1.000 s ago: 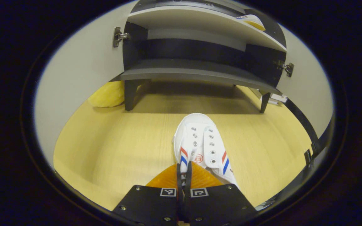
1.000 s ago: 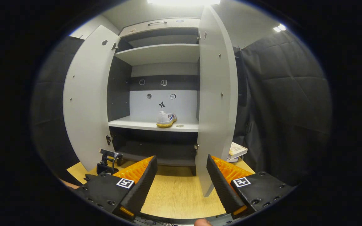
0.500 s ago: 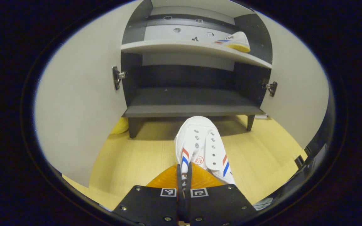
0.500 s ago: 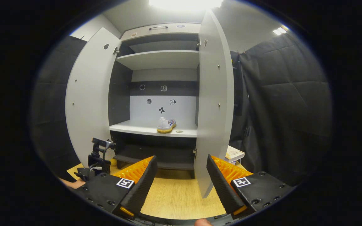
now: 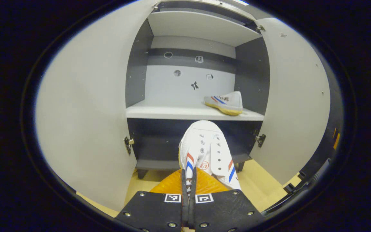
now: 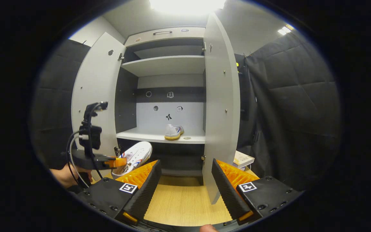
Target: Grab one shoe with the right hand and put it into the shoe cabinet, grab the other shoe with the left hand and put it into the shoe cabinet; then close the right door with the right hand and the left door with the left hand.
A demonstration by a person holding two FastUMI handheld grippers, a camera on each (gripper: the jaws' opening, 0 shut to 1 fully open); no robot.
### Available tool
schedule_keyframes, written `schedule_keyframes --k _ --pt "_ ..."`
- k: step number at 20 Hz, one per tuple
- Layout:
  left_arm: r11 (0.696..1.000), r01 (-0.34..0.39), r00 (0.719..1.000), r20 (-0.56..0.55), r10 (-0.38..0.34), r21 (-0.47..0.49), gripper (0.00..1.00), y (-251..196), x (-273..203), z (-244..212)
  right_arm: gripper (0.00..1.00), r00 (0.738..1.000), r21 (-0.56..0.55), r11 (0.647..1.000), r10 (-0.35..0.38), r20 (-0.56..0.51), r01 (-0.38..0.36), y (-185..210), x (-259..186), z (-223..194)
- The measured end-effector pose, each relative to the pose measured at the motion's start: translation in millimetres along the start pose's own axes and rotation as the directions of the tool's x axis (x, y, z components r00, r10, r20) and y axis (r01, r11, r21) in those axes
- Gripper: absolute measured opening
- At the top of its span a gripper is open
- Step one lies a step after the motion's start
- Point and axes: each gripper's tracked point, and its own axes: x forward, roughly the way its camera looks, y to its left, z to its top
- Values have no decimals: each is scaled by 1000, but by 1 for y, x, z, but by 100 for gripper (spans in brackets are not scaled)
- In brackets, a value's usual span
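Left gripper view: left gripper clamps a white shoe before the open cabinet; second shoe shelved. Right gripper wide open, empty.

Left tongs pinched shut, raised — right tongs spread wide, low

One shoe sits on the cabinet's middle shelf, right side, between two open doors.
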Motion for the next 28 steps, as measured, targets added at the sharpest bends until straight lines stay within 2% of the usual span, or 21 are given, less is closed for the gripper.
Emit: schedule_keyframes --k 7,12,15,19,24,27,28 --pt "999 -23 994 107 26 -29 1 1 0 2 98 1000 12 1000 -8 -5 8 -15 7 -2" --pt "997 -36 992 121 45 -70 1 0 1 3 98 999 15 999 -31 -21 31 -31 14 -7" --pt "994 -51 993 101 60 -95 1 2 -2 4 98 999 17 999 -45 -29 46 -41 18 -10" --pt "992 -101 993 60 106 -81 1 2 -2 3 98 998 16 998 -56 -42 56 -52 25 -14" --pt "987 -140 989 -66 135 -82 1 2 0 -4 98 995 33 997 -74 -60 76 -66 33 -21" --pt "984 -160 983 -105 151 -82 0 3 -1 -9 98 995 45 996 -76 -66 79 -69 36 -22" --pt "984 -156 983 -108 147 -86 7 2 3 -11 98 995 46 996 -76 -65 79 -68 37 -22"
